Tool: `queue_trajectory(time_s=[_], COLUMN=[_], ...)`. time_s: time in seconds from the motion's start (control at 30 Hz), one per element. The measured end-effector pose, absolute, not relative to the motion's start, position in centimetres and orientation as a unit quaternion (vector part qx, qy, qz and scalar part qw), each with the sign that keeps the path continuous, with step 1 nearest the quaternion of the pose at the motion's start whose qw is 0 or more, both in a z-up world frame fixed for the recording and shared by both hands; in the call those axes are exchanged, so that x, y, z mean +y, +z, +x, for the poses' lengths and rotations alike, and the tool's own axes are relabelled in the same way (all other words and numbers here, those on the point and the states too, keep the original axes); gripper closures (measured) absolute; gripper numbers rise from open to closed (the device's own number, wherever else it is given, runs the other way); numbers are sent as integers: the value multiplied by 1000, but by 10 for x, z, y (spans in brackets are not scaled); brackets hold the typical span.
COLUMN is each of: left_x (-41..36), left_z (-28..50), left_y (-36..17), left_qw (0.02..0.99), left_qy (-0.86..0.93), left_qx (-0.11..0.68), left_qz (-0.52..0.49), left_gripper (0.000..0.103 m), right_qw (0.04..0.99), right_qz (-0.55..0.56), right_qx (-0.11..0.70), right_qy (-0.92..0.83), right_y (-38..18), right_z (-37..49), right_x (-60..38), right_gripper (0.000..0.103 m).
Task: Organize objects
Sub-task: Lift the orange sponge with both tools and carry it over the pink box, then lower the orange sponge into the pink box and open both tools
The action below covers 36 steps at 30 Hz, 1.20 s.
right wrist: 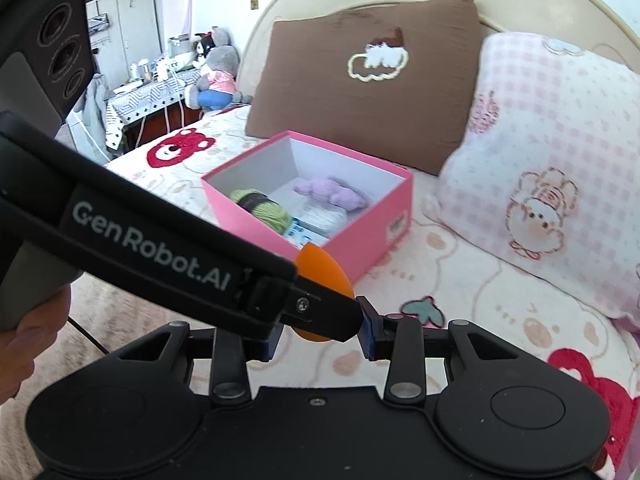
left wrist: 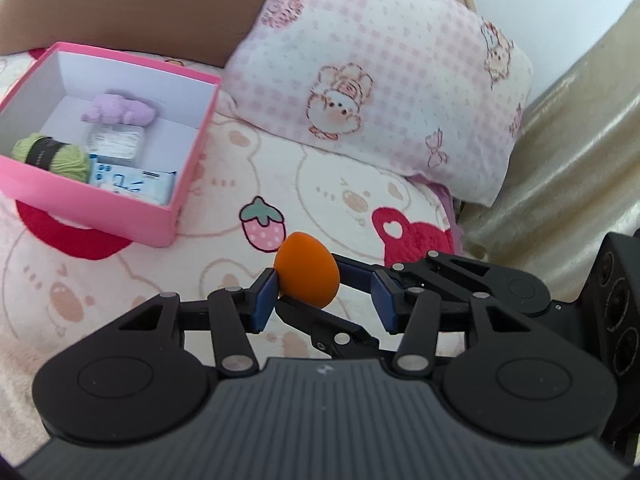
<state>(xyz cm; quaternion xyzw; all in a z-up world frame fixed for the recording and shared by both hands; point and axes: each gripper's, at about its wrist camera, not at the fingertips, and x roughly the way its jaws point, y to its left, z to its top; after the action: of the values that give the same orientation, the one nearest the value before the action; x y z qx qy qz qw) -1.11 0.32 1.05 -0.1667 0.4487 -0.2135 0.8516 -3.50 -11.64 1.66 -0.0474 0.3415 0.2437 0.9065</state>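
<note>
Open box point(right wrist: 360, 236) set on the bedspread point(right wrist: 460, 280) before two pillows point(right wrist: 360, 92), yarn skein point(right wrist: 264, 208) and plush toy point(right wrist: 332, 194) laid inside it

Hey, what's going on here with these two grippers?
Two handheld grippers meet over a bed. The right gripper is clamped on an orange egg-shaped object. The left gripper has one pad against it, but whether it grips is unclear. The open pink box nearby already holds green yarn and a purple plush.
</note>
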Motion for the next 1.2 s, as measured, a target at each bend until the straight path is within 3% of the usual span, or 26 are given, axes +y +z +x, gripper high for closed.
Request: queue_trajectory(time_s=[0.77, 1.2], left_x=[83, 121], left_z=[26, 132], left_y=[47, -22], left_qw=[875, 852], left_qy=[-197, -150], left_qx=[382, 416], left_qz=[-222, -279], left_gripper=[52, 49], right_qw=[908, 896], right_qz=[-70, -74], right_qx=[303, 362], right_qy=[279, 247], right_y=[46, -5], right_z=[19, 124], right_x=[-51, -12], right_gripper=[60, 60])
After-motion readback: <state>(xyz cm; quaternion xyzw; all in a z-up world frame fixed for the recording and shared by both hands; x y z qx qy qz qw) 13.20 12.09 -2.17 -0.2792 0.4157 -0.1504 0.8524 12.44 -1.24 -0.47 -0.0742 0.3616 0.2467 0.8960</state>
